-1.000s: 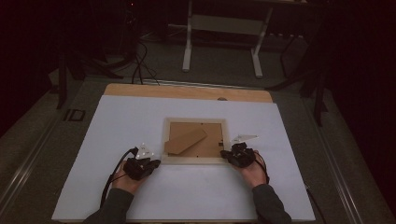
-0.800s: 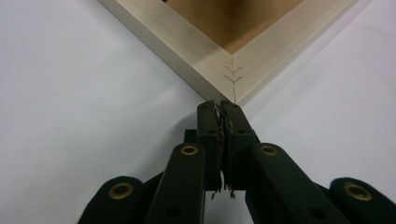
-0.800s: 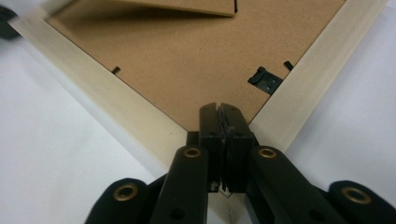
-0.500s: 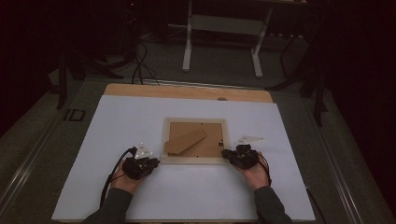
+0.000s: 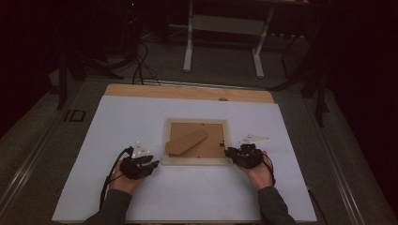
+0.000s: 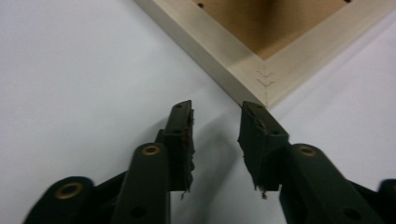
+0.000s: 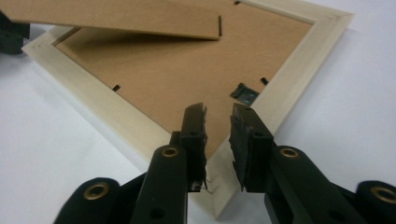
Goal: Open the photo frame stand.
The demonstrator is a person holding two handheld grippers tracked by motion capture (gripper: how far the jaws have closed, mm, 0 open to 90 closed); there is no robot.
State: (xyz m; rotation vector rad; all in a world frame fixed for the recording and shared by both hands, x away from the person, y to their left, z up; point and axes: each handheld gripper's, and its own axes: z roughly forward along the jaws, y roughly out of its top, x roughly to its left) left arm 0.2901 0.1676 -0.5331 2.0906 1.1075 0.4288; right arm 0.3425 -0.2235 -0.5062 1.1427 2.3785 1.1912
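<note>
High view: a pale wooden picture frame (image 5: 196,161) lies face down at the middle of the white-topped desk (image 5: 141,117), its brown fibreboard backing (image 5: 206,145) up and a brown hinged easel stand (image 5: 186,142) lying across it. The left gripper (image 5: 152,165) sits just off the frame's near-left corner; the right gripper (image 5: 229,152) is at its near-right corner.

Left gripper view: the left gripper (image 6: 215,122) has its jaws spread, empty, one tip nearly touching the frame's mitred corner (image 6: 264,86).

Right gripper view: the right gripper (image 7: 218,116) hangs parted over the backing, just short of a small dark metal retaining tab (image 7: 245,93).

The step in hand appears to be the approach to the backing's fastenings; next, the right jaws would need to reach the tab and turn it while the left steadies the corner.
</note>
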